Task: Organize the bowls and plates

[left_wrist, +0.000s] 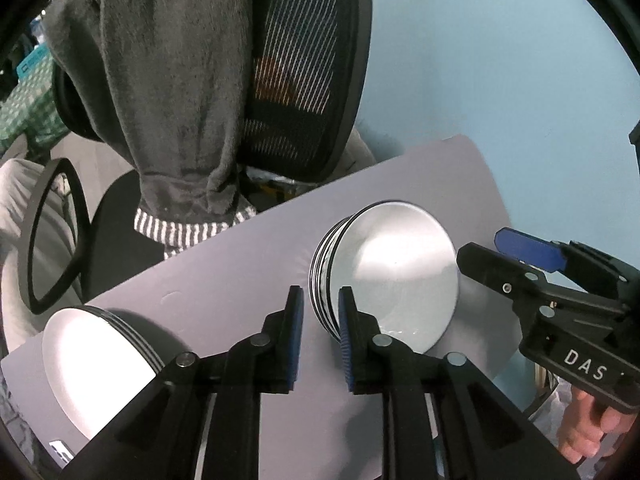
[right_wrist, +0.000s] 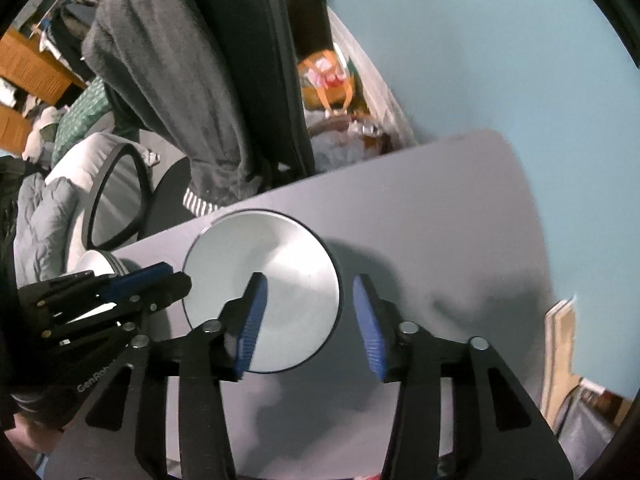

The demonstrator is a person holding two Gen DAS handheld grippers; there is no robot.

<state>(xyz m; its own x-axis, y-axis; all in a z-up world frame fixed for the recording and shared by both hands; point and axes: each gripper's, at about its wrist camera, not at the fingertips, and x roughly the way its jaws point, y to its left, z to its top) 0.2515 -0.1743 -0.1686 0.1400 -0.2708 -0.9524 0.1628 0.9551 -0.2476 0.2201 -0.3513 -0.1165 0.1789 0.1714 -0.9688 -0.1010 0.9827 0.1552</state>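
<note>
From the left wrist view we see our left gripper (left_wrist: 318,336) with its jaws spread a little and holding nothing, hovering just before the near rim of the stack of bowls (left_wrist: 384,276) that sits mid-way across the grey surface (left_wrist: 224,276). A second pile, the stack of plates (left_wrist: 100,360), lies well apart at the near left corner of the surface, and our right gripper (left_wrist: 516,254) reaches in from the right beside the bowls; whether its jaws are spread we cannot tell from here. We judge the sorting to be nearly done, with both piles formed; the next move probably calls for a small nudge to square the bowls, or a clean withdrawal. From the right wrist view we look down into the top bowl, and here our right gripper shows its jaws clearly spread and empty over the bowls' right edge. This view hides the layered rims that the left view reveals, and shows only a sliver of the plates behind the left gripper.
</note>
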